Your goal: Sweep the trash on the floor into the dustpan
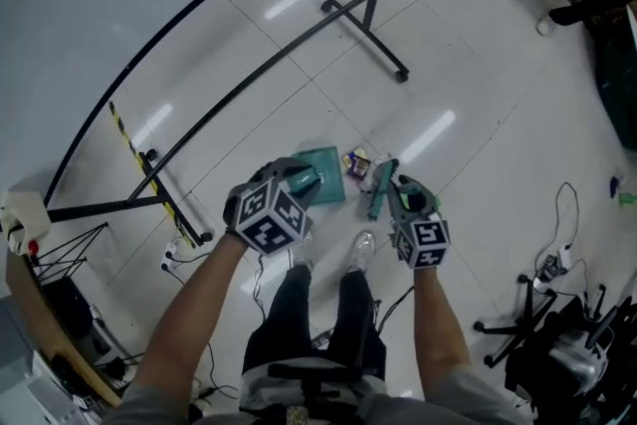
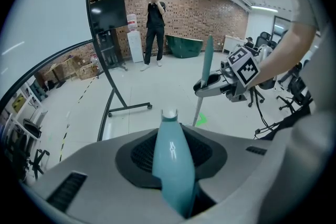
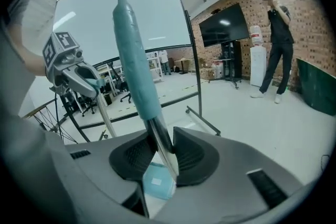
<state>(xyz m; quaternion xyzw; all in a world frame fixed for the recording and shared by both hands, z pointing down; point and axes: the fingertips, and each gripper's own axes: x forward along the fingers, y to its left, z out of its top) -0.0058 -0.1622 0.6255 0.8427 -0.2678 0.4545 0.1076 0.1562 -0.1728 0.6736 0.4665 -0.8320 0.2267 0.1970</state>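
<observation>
A black wheeled metal frame (image 1: 370,3) stands on the pale glossy tiled floor (image 1: 478,164); nearer the person's shoes sits the flat teal plastic dustpan (image 1: 323,176), its handle clamped in the left gripper (image 1: 299,186); the right gripper (image 1: 403,196) is closed on the teal-sleeved metal broom (image 1: 381,186); small colourful crumpled trash (image 1: 356,163) lies between dustpan and broom.

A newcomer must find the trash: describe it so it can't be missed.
Between the black wheeled stand and the person's shoes is a teal dustpan. The trash lies on the floor between it and the teal broom: small, crumpled, multicoloured, unlike those plain teal neighbours.
</observation>
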